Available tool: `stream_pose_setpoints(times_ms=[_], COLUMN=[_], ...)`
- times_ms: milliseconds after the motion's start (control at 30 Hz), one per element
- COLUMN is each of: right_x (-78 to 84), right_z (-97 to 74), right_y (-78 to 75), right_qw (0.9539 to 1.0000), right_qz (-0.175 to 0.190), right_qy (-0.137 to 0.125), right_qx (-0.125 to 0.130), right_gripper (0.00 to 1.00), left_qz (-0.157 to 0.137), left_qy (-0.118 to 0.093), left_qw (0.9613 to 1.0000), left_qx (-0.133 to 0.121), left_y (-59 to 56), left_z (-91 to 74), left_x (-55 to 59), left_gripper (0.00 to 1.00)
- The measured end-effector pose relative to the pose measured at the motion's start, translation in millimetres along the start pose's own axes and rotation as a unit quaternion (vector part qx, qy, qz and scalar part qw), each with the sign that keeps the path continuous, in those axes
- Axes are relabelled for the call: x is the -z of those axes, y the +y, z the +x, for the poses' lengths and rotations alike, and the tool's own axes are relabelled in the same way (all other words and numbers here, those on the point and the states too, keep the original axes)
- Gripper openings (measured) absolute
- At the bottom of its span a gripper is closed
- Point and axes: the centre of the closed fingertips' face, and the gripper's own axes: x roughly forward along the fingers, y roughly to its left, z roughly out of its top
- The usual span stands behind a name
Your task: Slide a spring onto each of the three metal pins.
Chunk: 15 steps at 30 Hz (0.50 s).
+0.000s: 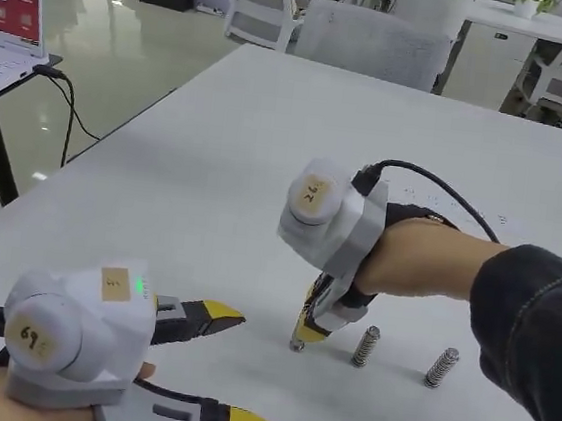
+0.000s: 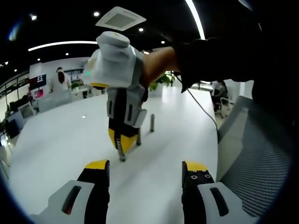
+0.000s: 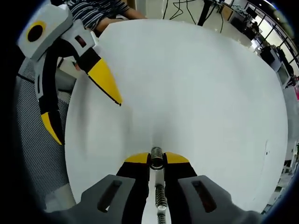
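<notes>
My right tongs point(image 1: 300, 335) point down at the tabletop point(image 1: 267, 149) in the lower centre of the head view, clenched on a spring point(image 1: 297, 344) whose lower end touches the surface. My left tongs point(image 1: 249, 373) sit released at the lower left, well apart from the work.

The main risk I see is the spring tipping when I let go. It is narrow and tall, and a sideways nudge from an opening jaw could lay it flat. If I squeeze harder, it may squirt out of the grip. The nearer standing spring point(image 1: 366, 346) is just beside my tongs on the right of the frame, with the far spring point(image 1: 441, 367) beyond it. A careless lift could knock either over.

In the right gripper view the spring point(image 3: 157, 157) runs straight up the frame between the yellow tips, with something shiny inside that I take for its pin. In the left gripper view its long axis is close to vertical, leaning slightly, top end in the tongs.
</notes>
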Motion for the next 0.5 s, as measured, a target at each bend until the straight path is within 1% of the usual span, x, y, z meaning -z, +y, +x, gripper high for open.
stream_pose_setpoints(times_ms=[333,500], right_x=[-1.6,-3.1], right_z=[9.3,9.3], right_y=[4.1,2.8], right_qw=[1.0,1.0], right_qz=[-0.001,-0.001], right_qy=[0.004,0.002], right_qx=[-0.002,0.0], right_gripper=[0.09,0.09], left_qz=[-0.001,-0.001], left_qy=[0.001,0.001], left_qw=[1.0,1.0], left_qx=[0.0,0.0], left_y=[0.0,0.5], left_z=[-0.2,-0.8], left_x=[0.8,0.7], left_gripper=[0.57,0.57])
